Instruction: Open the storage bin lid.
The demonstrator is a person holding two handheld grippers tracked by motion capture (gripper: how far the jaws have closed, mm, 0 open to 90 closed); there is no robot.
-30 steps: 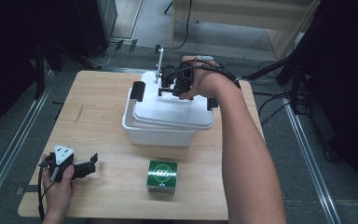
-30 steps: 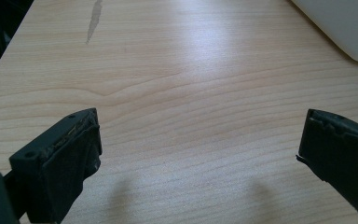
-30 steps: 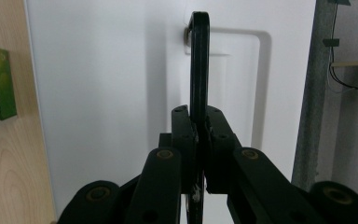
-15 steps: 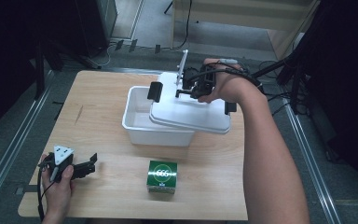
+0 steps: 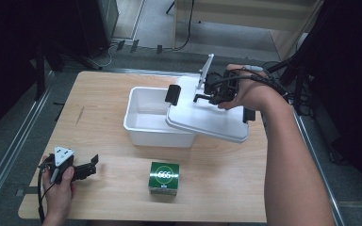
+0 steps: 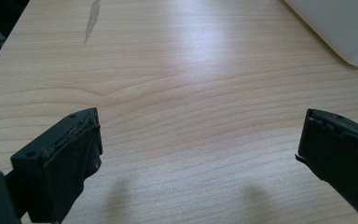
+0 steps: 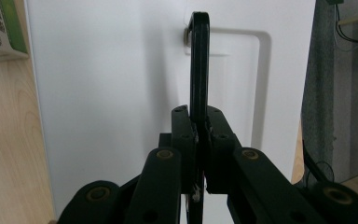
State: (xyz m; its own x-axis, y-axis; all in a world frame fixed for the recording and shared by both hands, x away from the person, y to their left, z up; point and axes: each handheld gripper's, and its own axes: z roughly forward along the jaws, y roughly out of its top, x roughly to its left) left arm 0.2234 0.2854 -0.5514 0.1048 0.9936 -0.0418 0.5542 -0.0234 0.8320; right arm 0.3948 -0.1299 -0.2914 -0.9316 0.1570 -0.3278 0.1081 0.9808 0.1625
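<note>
Right gripper (image 5: 206, 92) pinches lid (image 5: 207, 117) by thin black handle (image 7: 199, 60). Lid tilts; could slip, fall on box (image 5: 146, 123).

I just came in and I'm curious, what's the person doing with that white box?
The person is taking the lid off the white bin. The right gripper is shut on the lid's black handle, holding the lid tilted over the bin's right side, so the bin is partly open. The left gripper rests open on the wooden table, holding nothing. A green box sits in front of the bin.
</note>
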